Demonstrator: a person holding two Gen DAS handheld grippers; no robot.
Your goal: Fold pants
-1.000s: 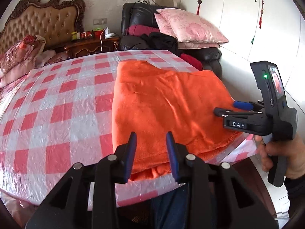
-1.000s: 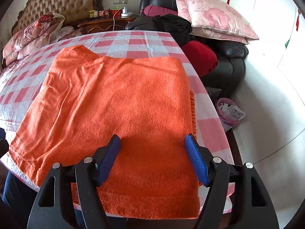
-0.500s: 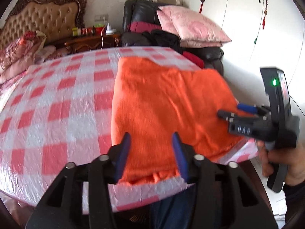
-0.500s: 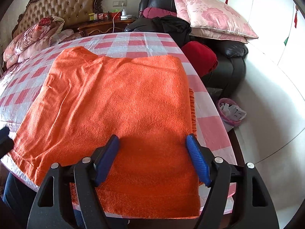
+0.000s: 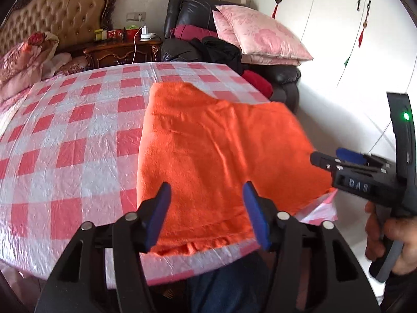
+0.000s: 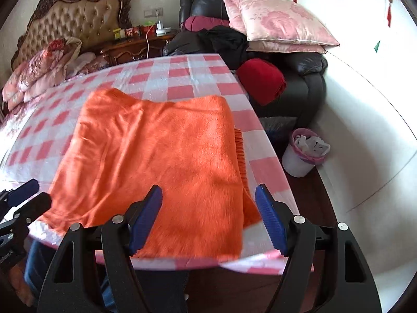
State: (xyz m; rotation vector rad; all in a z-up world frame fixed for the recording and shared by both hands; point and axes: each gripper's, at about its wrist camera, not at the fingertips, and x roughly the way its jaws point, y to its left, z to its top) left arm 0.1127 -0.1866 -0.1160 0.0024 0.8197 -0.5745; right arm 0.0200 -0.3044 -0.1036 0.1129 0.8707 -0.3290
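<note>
The orange pants [image 5: 208, 154] lie folded flat in a rough rectangle on the red and white checked table [image 5: 73, 140], near its front right edge. They also show in the right wrist view [image 6: 156, 161]. My left gripper [image 5: 207, 214] is open and empty, above the near edge of the pants. My right gripper [image 6: 208, 219] is open and empty, raised over the near right corner of the pants. It shows from the side in the left wrist view [image 5: 336, 159], off the right edge of the pants.
A black sofa [image 6: 299, 78] with pink pillows [image 6: 276, 20] and a red bundle [image 6: 260, 80] stands behind the table. A white waste bin [image 6: 302, 154] sits on the floor at the right. A bed headboard [image 5: 57, 20] and nightstand [image 5: 122, 52] are at the back left.
My left gripper has opened wider and pulled back from the pants' near edge. My right gripper has lifted and drawn back toward the table's front edge. The pants have not moved.
</note>
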